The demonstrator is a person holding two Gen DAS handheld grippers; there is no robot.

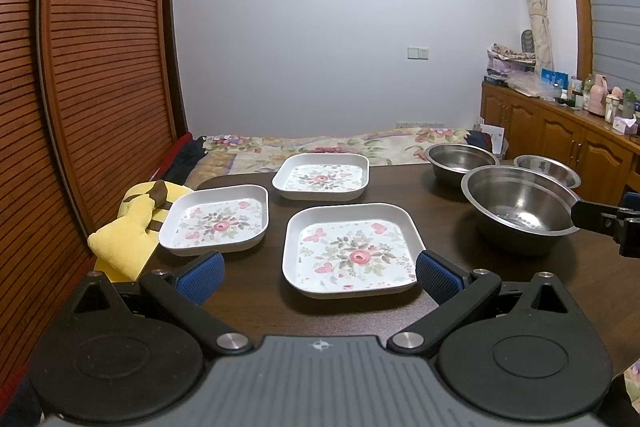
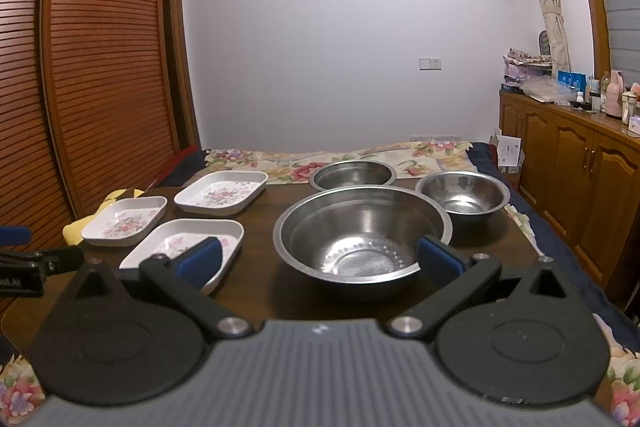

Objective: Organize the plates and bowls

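Note:
Three square white plates with flower prints lie on the dark table: a near plate (image 1: 350,251), a left plate (image 1: 216,219) and a far plate (image 1: 322,175). Three steel bowls stand to the right: a large bowl (image 2: 362,231), a far bowl (image 2: 352,174) and a right bowl (image 2: 462,197). My left gripper (image 1: 320,277) is open, its blue pads either side of the near plate's front. My right gripper (image 2: 320,261) is open in front of the large bowl, its right pad (image 2: 440,259) by the rim.
A yellow plush toy (image 1: 132,227) lies at the table's left edge. A bed with a floral cover (image 1: 320,145) lies beyond the table. A wooden cabinet (image 2: 580,171) with bottles stands at the right, and a slatted wardrobe (image 1: 92,67) at the left.

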